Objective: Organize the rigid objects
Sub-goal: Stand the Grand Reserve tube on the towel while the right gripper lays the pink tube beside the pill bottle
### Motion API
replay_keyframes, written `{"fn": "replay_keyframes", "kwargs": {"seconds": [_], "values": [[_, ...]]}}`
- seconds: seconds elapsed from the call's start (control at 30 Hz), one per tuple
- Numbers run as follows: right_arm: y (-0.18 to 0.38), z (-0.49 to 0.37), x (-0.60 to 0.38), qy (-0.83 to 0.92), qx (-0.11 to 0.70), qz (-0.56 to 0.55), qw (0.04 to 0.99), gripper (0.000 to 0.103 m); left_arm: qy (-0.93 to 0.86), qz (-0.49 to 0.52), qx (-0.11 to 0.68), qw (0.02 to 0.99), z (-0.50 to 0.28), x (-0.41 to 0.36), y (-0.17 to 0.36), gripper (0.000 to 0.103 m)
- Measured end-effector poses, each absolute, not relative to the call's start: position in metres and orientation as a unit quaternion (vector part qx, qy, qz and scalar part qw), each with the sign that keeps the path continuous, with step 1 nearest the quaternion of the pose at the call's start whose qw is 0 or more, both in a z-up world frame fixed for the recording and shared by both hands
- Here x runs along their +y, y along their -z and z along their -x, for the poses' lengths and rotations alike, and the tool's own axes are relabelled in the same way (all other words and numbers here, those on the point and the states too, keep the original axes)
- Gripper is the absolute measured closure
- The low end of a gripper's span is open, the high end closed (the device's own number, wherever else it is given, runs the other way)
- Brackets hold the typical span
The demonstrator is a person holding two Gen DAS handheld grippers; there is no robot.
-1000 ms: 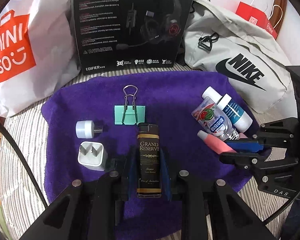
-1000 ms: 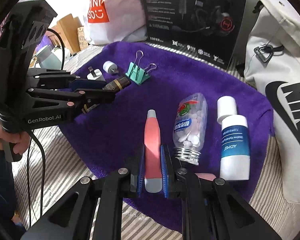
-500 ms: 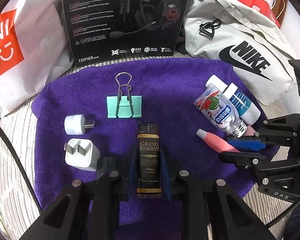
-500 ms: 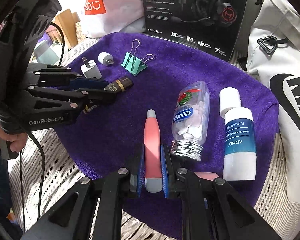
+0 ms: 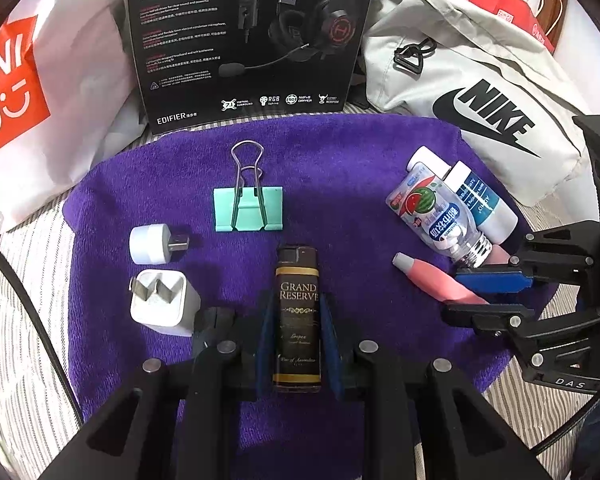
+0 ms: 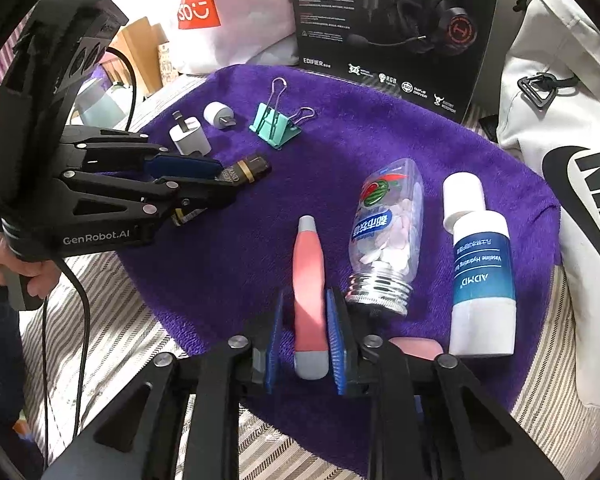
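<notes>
The left gripper (image 5: 299,344) has its blue-padded fingers (image 5: 266,336) pinching a dark lighter (image 5: 298,320) marked "Grand Reserve", which lies lengthwise between them over the purple towel (image 5: 340,184). The right gripper (image 6: 302,344) pinches a pink pen-like tube (image 6: 309,276) with grey ends, its tip pointing away across the towel. Just beside that tube lies a clear bottle of tablets (image 6: 388,232) with a silver cap, and next to it a white bottle with a blue label (image 6: 480,268). Near the left gripper sit a white wall plug (image 5: 164,304), a small white adapter (image 5: 152,244) and a mint binder clip (image 5: 248,208) (its wire handles point toward the headset box (image 5: 240,40)). A grey sports bag (image 5: 480,92) and a white shopping bag (image 5: 52,88) stand behind the towel, all on striped bedding (image 5: 28,280).
</notes>
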State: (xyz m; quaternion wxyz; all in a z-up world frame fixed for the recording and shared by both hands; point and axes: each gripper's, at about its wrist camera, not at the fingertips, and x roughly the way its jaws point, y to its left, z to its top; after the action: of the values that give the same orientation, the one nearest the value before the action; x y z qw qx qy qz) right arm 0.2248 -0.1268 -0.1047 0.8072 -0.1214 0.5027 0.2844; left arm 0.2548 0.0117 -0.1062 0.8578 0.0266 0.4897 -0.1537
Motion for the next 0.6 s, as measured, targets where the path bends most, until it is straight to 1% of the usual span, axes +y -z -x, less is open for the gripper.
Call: {"fn": "replay_keyframes", "kwargs": {"seconds": [0.17,0.23,0.53,0.6], "values": [[0.1038,-0.2239,-0.1283,-0.282,0.507,0.118,0.806,0.078,0.160,-0.031,0.489,0.857,-0.2504,0.0099,0.1057,0.070],[0.1029,-0.2235,-0.1289,-0.279,0.509,0.119,0.806,0.078,0.161,-0.035,0.488,0.857,-0.2489,0.0098,0.1056,0.068],[0.0973,-0.2210,-0.1340,-0.273,0.510,0.121,0.807,0.077,0.159,-0.032,0.491,0.856,-0.2458,0.0116,0.1059,0.068],[0.0954,-0.2194,-0.1353,-0.273,0.510,0.119,0.807,0.072,0.158,-0.030,0.492,0.856,-0.2458,0.0116,0.1065,0.068]]}}
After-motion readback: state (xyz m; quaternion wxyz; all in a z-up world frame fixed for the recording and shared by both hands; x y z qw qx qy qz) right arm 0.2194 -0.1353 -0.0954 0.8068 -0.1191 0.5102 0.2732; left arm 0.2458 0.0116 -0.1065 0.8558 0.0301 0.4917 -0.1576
